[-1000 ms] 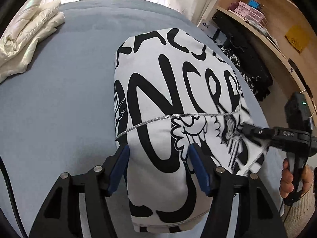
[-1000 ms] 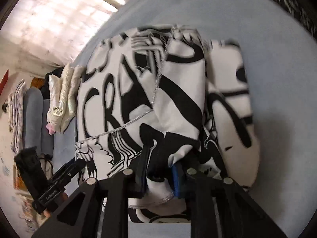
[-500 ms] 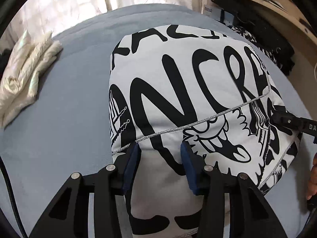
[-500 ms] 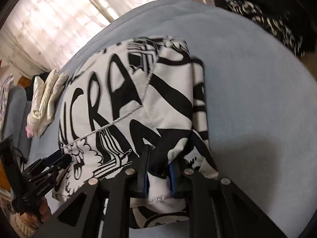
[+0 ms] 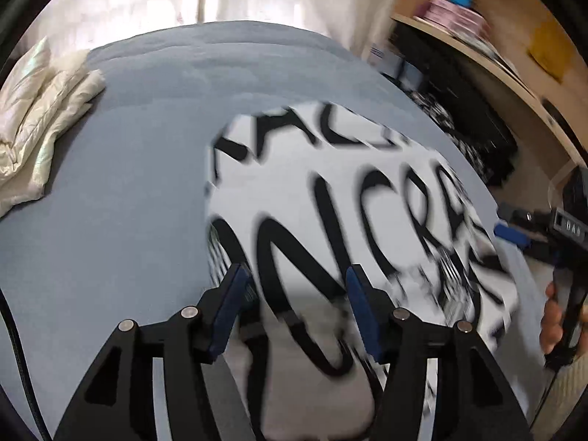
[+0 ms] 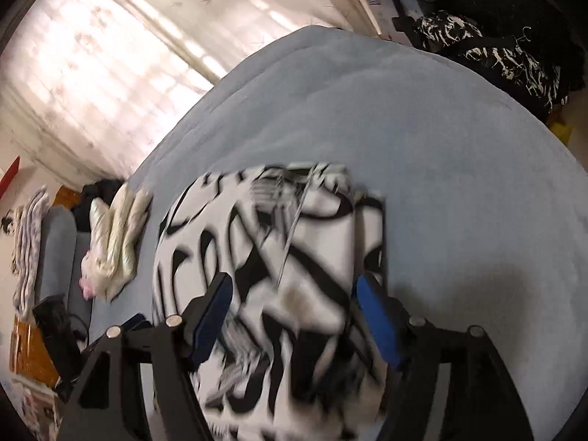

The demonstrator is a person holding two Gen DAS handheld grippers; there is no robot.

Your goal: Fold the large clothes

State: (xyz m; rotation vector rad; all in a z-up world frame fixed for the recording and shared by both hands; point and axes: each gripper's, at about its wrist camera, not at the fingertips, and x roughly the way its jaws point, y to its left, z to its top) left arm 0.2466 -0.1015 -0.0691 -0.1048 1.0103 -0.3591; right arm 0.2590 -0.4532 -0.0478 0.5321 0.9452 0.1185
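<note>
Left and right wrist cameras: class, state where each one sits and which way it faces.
Left wrist: on the left gripper, facing down over the printed garment on the blue bed; the right gripper and a hand show.
Right wrist: on the right gripper, facing the same garment, jaws just opened.
Both share garment, bed and cream jacket.

Folded printed garment (blurred) on bed

garment on bed, jacket left

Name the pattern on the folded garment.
White garment with bold black graffiti lettering; left wrist view.
</note>
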